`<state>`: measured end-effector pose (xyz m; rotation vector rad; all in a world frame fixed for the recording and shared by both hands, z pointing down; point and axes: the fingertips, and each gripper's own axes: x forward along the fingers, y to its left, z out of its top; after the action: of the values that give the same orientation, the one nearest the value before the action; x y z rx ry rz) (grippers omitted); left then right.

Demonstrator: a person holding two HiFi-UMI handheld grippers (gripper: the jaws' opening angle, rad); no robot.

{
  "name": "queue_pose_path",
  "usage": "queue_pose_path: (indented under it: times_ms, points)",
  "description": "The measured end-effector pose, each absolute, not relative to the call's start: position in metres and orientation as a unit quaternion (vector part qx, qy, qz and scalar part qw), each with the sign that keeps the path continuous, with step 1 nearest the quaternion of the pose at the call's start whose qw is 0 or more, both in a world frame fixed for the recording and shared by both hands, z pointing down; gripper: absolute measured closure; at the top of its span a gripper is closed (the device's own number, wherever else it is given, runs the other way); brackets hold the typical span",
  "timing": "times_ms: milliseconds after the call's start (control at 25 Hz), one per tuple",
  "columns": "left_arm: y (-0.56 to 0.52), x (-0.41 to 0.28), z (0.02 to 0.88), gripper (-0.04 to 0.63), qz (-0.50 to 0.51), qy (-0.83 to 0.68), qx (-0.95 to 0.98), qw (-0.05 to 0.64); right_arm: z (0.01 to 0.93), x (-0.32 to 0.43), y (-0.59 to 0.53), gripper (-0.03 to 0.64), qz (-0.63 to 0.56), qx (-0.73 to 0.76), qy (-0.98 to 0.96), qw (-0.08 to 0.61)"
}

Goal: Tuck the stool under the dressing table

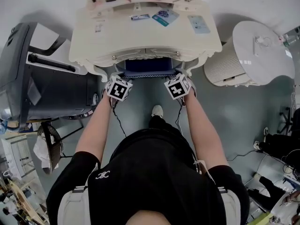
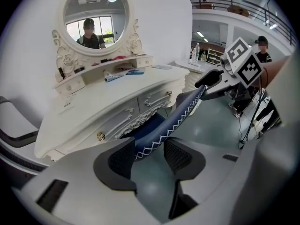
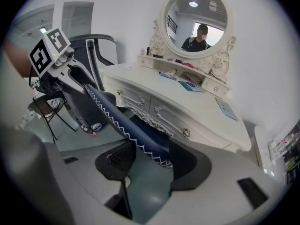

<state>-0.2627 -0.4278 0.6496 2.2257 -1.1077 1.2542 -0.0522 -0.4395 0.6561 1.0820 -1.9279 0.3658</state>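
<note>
The stool (image 1: 149, 65) has a dark blue padded seat with white zigzag stitching and sits mostly under the cream dressing table (image 1: 93, 46), only its near edge showing. My left gripper (image 1: 123, 76) is shut on the seat's left near edge, and the right gripper (image 1: 176, 75) on its right near edge. In the left gripper view the blue seat rim (image 2: 174, 117) runs between the dark pads (image 2: 123, 159) of that gripper (image 2: 149, 154). In the right gripper view the rim (image 3: 123, 122) likewise passes between the jaws of that gripper (image 3: 152, 162). The stool's legs are hidden.
A dark grey chair (image 1: 28, 74) stands close to the table's left side. A white ribbed cylinder (image 1: 248, 55) stands to its right. My foot (image 1: 157, 110) is on the grey floor behind the stool. Small items lie on the tabletop under a round mirror (image 2: 96, 18).
</note>
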Motion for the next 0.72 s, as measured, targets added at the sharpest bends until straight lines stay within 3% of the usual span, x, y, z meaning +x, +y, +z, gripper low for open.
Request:
queue_pose_path:
  times_ms: [720]
  points:
    - [-0.451, -0.252, 0.653, 0.407, 0.433, -0.374, 0.802, 0.169, 0.661, -0.039, -0.465, 0.394, 0.168, 0.409, -0.766, 0.467]
